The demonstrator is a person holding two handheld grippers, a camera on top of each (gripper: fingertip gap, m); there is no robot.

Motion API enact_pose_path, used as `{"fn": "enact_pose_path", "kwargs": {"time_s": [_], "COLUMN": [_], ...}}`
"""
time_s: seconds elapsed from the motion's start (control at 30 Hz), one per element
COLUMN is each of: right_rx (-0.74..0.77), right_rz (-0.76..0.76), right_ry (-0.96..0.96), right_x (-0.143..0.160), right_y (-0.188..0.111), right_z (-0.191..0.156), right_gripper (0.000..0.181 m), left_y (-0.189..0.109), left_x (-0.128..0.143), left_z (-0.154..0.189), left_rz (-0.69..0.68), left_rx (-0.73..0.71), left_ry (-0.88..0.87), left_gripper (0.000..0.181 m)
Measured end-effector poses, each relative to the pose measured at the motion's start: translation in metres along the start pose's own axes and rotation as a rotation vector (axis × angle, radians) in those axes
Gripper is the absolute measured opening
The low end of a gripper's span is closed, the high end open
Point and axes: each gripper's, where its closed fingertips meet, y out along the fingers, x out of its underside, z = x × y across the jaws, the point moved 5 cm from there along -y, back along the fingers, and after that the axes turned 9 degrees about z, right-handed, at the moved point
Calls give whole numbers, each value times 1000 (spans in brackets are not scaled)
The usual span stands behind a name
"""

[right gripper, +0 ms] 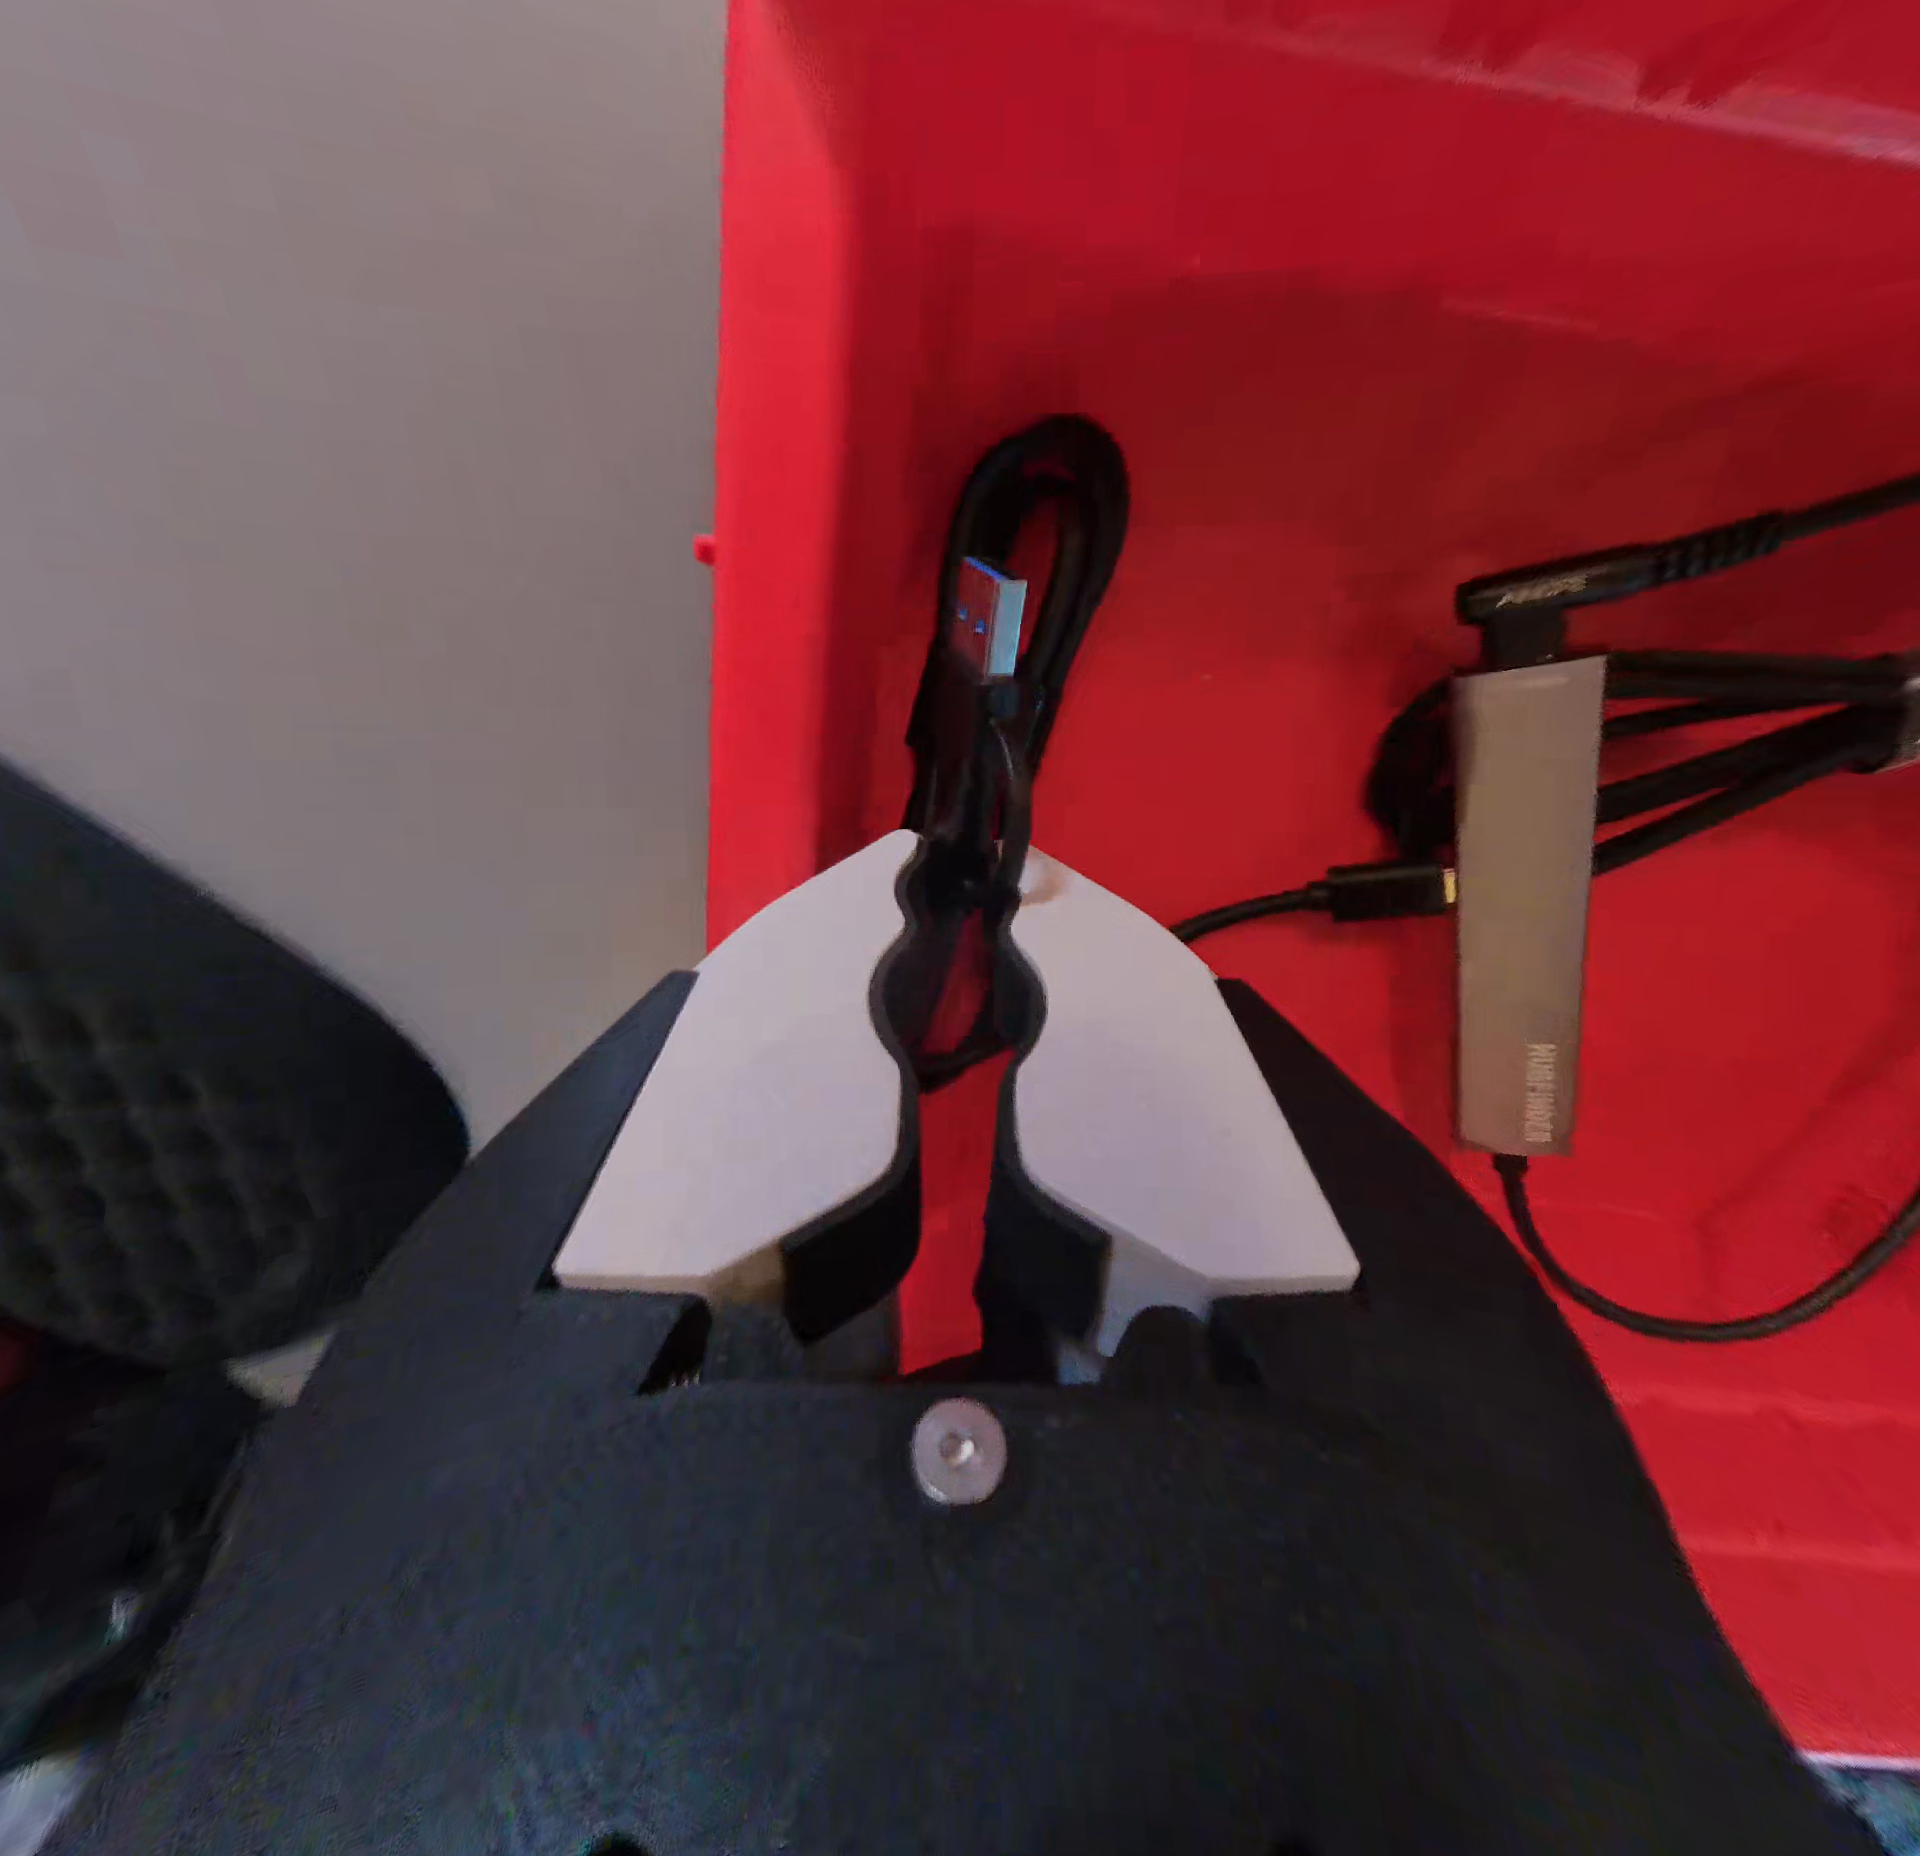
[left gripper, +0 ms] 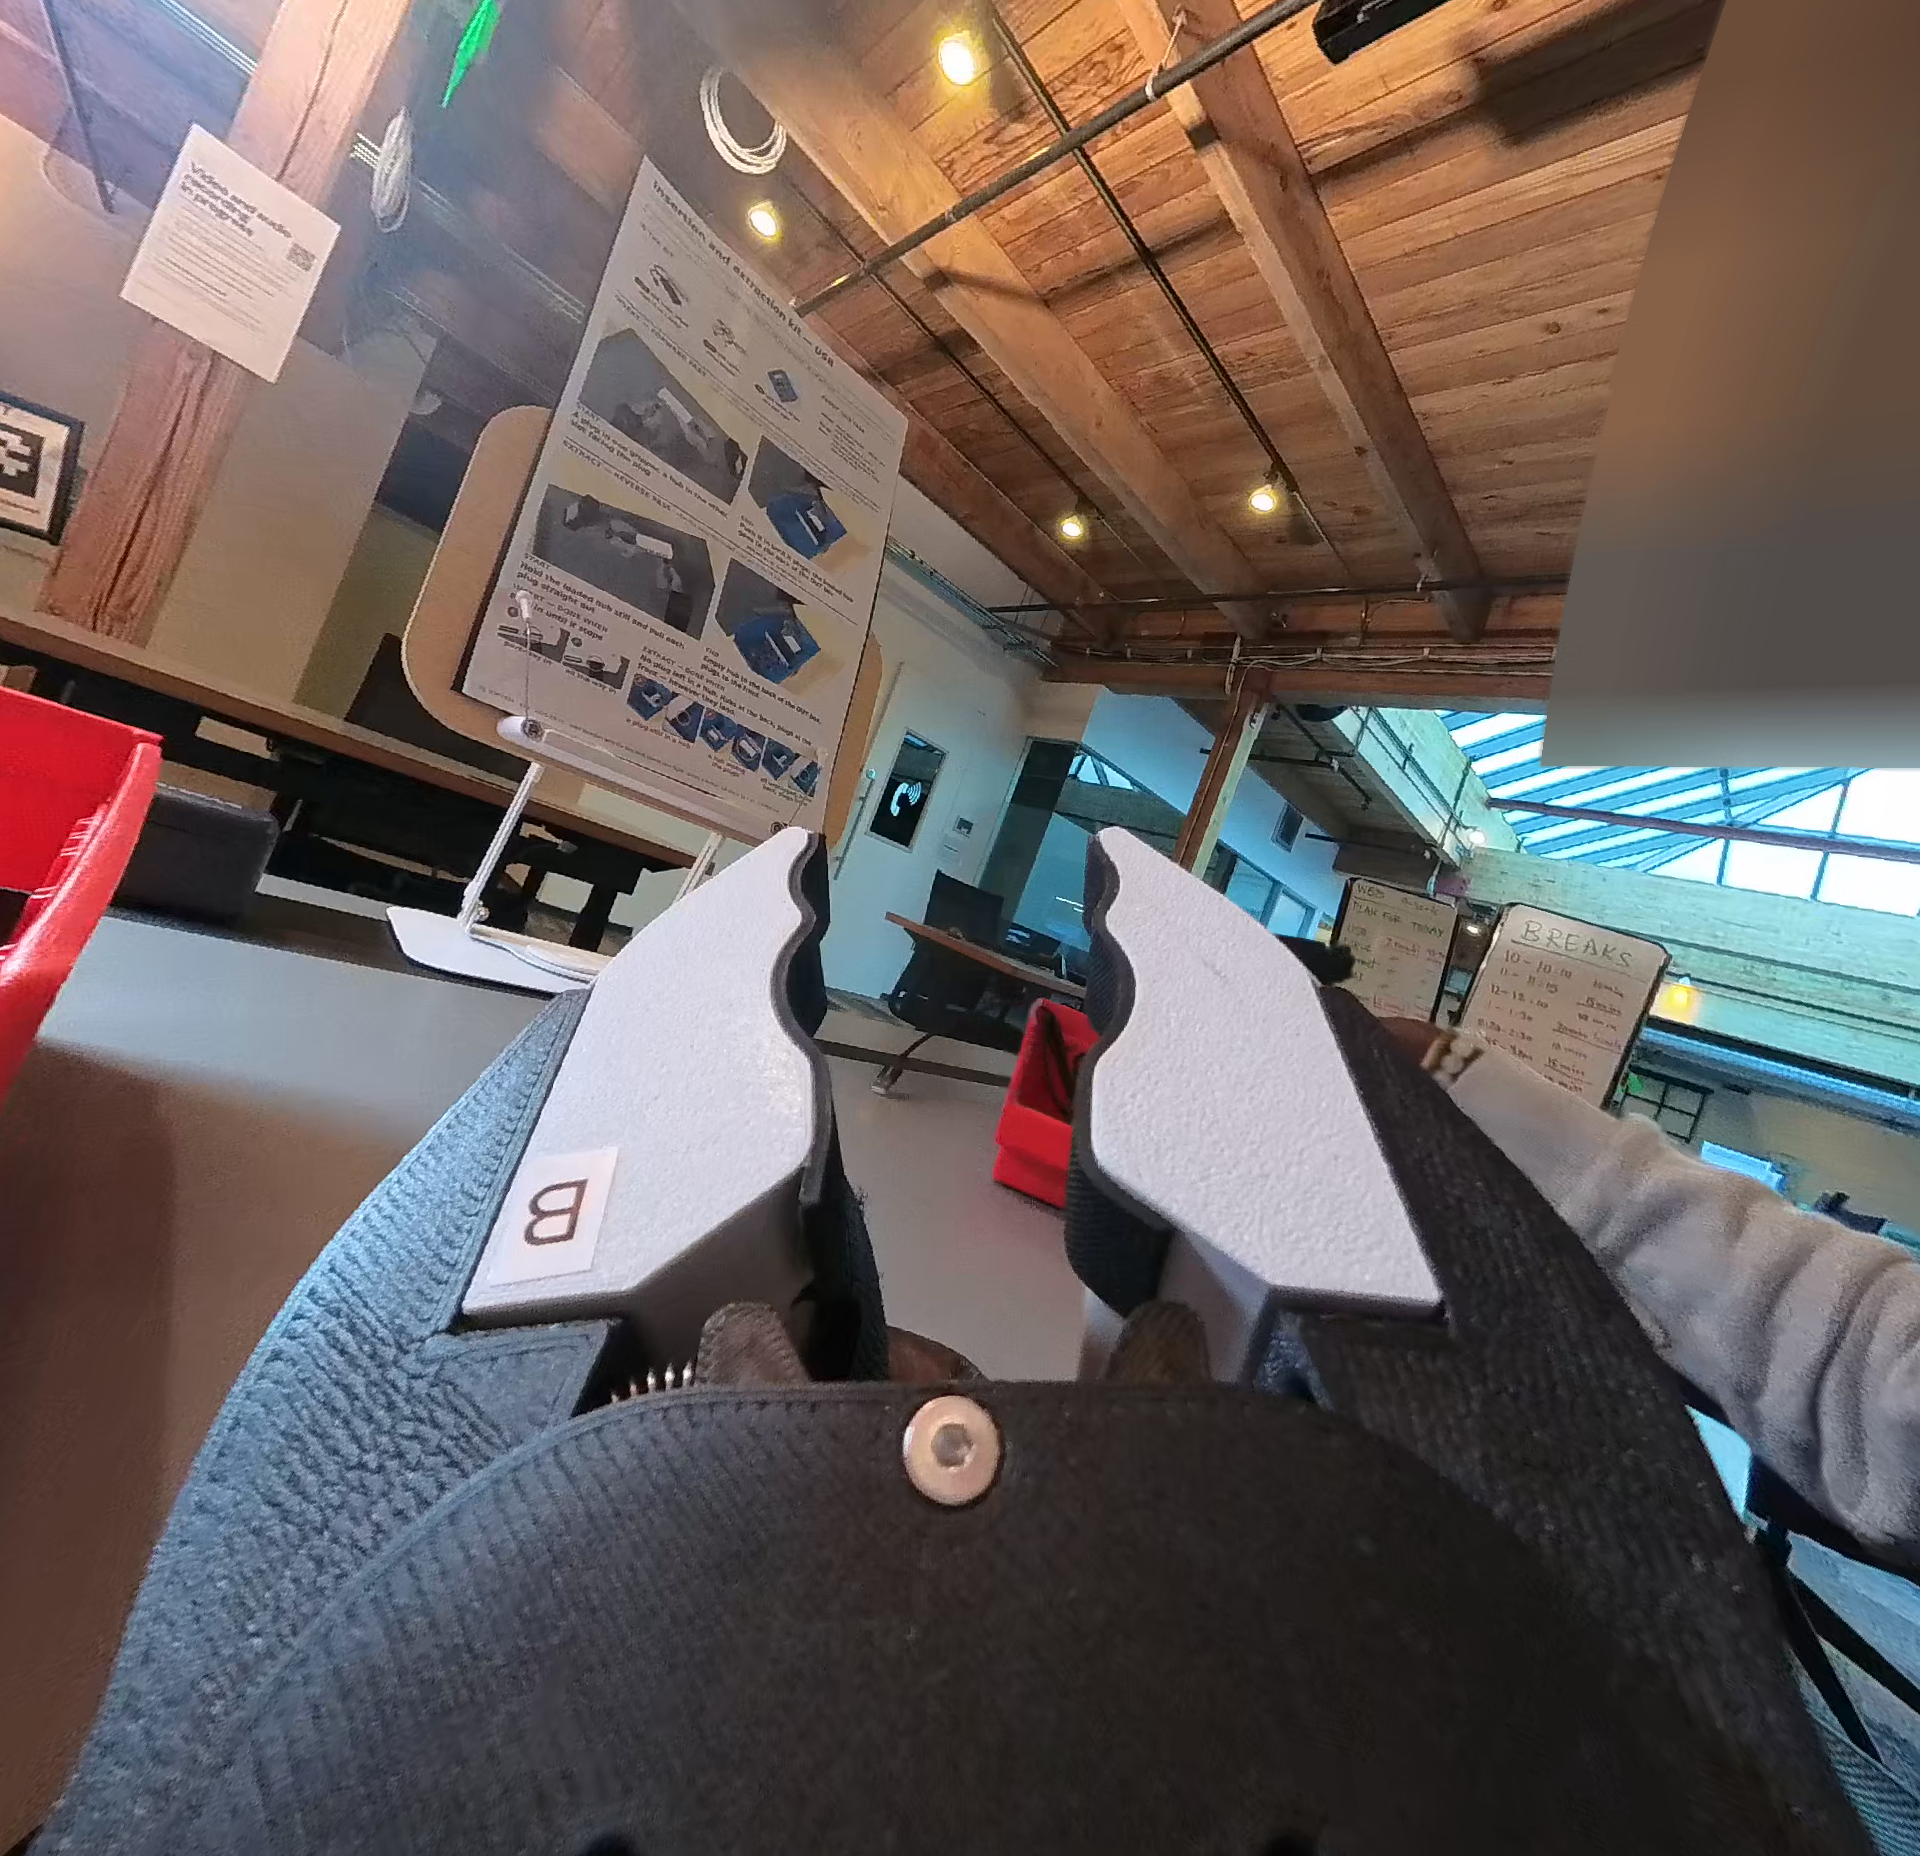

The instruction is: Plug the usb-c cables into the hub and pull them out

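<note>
Fingers of the left gripper (left gripper: 956,933) stand apart, holding nothing, above the grey table (left gripper: 312,1017). In the right view, the right gripper (right gripper: 961,871) is clamped on a bundled black cable (right gripper: 997,726) inside the red bin (right gripper: 1299,300); the grey hub (right gripper: 1522,902) lies nearby with cables plugged in.

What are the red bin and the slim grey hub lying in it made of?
The red bin looks like moulded plastic with a slight sheen. The slim grey hub looks like brushed metal with a matte, even finish, though it could be painted plastic.
</note>
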Motion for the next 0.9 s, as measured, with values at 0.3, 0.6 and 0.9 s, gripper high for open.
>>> {"fn": "enact_pose_path", "kwargs": {"time_s": [0.3,0.6,0.9], "right_rx": [-8,153,214], "right_rz": [-161,276,-107], "right_ry": [20,-42,-806], "right_x": [91,1,-102], "right_y": [-30,-98,-17], "right_z": [7,4,-21], "right_gripper": [39,71,76], "left_y": [0,1,0], "left_x": [0,2,0], "left_z": [-1,0,-1], "left_rz": [-3,-12,0], "left_rx": [-3,-3,-3], "left_ry": [-2,8,-8], "left_gripper": [47,47,47]}}
